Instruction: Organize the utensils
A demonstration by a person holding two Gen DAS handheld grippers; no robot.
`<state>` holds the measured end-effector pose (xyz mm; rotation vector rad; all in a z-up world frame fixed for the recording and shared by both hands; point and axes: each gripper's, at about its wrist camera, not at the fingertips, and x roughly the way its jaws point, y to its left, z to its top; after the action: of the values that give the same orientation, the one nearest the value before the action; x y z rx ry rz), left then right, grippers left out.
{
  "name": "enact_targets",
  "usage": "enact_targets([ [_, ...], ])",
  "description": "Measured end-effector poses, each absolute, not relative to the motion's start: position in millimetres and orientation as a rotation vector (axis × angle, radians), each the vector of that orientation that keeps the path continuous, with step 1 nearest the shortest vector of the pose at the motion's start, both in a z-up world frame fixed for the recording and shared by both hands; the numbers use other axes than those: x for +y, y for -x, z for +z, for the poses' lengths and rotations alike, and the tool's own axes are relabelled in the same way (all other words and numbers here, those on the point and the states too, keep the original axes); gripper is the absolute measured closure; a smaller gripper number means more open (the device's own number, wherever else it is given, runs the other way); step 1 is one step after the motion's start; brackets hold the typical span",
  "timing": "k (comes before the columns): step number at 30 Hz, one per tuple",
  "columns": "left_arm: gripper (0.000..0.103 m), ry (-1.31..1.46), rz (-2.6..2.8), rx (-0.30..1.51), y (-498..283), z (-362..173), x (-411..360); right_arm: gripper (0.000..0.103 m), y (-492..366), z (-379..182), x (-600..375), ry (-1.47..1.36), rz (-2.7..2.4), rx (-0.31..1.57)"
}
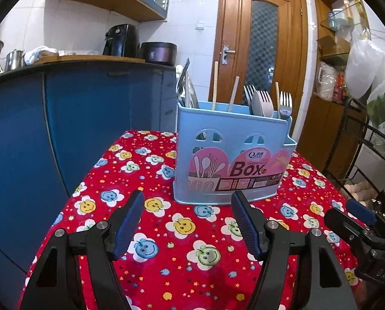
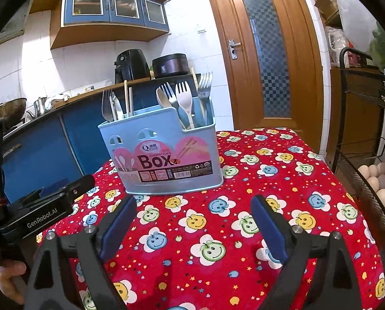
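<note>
A light blue utensil box (image 1: pixel 233 160) with a pink "Box" label stands upright on the red smiley-flower tablecloth (image 1: pixel 182 258). Forks (image 1: pixel 285 103), a grey spoon (image 1: pixel 257 100), chopsticks (image 1: pixel 215 85) and metal utensils (image 1: pixel 186 85) stick out of its top. My left gripper (image 1: pixel 187 196) is open just in front of the box, with nothing between its fingers. My right gripper (image 2: pixel 193 199) is open wide, also short of the box (image 2: pixel 166 155), over bare cloth. A white fork (image 2: pixel 184 100), a spoon (image 2: pixel 164 100) and chopsticks (image 2: pixel 126 98) show in that view. Each gripper sees the other at its side.
A blue kitchen counter (image 1: pixel 63 108) runs along the left of the table, carrying an air fryer (image 2: pixel 131 64) and a cooker (image 2: pixel 170 64). A black wire rack with eggs (image 2: pixel 378 180) stands close to the table's right edge. A wooden door (image 1: pixel 262 46) is behind.
</note>
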<state>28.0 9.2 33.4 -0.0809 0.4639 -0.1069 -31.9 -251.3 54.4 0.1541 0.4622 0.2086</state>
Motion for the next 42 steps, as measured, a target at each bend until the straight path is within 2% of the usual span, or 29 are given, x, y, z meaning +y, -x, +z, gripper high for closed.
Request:
enact_targets([
  [42, 0.032, 0.06, -0.103, 0.44, -22.8, 38.1, 4.3, 0.012, 33.0, 57.9, -247.9, -0.146, 0.224, 0.458],
])
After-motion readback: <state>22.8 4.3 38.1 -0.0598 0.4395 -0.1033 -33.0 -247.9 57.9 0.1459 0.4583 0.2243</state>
